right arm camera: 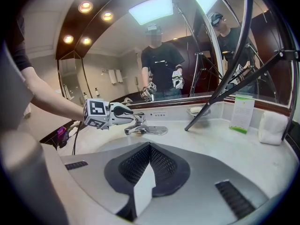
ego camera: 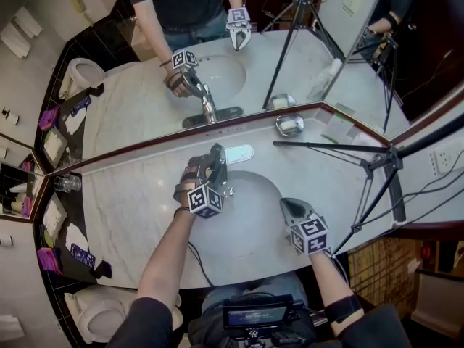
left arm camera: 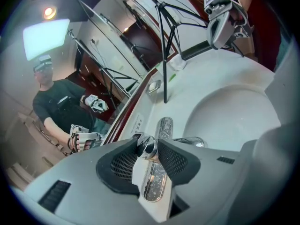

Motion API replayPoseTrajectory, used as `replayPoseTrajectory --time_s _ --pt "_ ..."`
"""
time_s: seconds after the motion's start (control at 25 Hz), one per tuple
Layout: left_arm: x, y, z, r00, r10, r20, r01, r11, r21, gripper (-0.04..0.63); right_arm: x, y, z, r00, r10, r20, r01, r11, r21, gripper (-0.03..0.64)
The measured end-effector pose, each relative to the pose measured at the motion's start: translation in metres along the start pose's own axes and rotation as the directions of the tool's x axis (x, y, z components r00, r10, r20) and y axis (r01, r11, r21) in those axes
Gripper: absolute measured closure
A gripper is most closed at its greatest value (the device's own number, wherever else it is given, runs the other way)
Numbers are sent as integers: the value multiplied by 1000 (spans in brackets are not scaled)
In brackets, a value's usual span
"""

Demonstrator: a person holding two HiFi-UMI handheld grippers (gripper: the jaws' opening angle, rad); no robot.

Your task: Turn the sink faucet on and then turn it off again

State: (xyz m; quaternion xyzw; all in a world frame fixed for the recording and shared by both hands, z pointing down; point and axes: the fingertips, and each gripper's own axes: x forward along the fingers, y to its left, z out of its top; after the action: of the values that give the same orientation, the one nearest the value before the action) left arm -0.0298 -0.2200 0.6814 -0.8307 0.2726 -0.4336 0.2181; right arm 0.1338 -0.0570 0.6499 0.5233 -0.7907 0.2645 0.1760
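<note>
Pinching the faucet lever [left arm camera: 149, 146] between the pads of the left gripper [ego camera: 215, 156], at the back rim of the sink basin [ego camera: 254, 216], mid-counter against the mirror [ego camera: 217, 71]. Hovering over the basin's front right rim with the right gripper [ego camera: 288, 207], fingers pressed together on nothing. Crowding the back right corner of the counter [ego camera: 123, 216]: tripod [ego camera: 377, 167], one leg stretched along the mirror edge, just beside a soap dish [ego camera: 290, 125]. Over at the back left edge, a glass [ego camera: 67, 183].

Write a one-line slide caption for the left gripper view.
Left gripper clamps the chrome faucet handle beside the white sink basin; the shut right gripper is idle beyond it.
</note>
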Motion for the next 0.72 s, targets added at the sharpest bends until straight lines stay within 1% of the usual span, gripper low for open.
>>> replayPoseTrajectory --time_s 0.04,0.32,0.48,0.72 --pt "-1 -3 -2 1000 1 -3 -1 1000 6 472 0 1 1 1000 2 1 -2 1000 0 597" --pt "-3 -18 -8 1000 2 -5 -2 1000 3 474 5 3 3 1000 10 -1 -10 1000 -8 597" --pt "-3 -17 -10 1000 20 -9 -21 1000 -3 476 8 5 4 1000 16 -1 -16 1000 -13 597" --pt "-3 -17 -9 1000 24 -14 -24 1000 5 476 10 6 4 1000 19 -5 -19 1000 -17 597"
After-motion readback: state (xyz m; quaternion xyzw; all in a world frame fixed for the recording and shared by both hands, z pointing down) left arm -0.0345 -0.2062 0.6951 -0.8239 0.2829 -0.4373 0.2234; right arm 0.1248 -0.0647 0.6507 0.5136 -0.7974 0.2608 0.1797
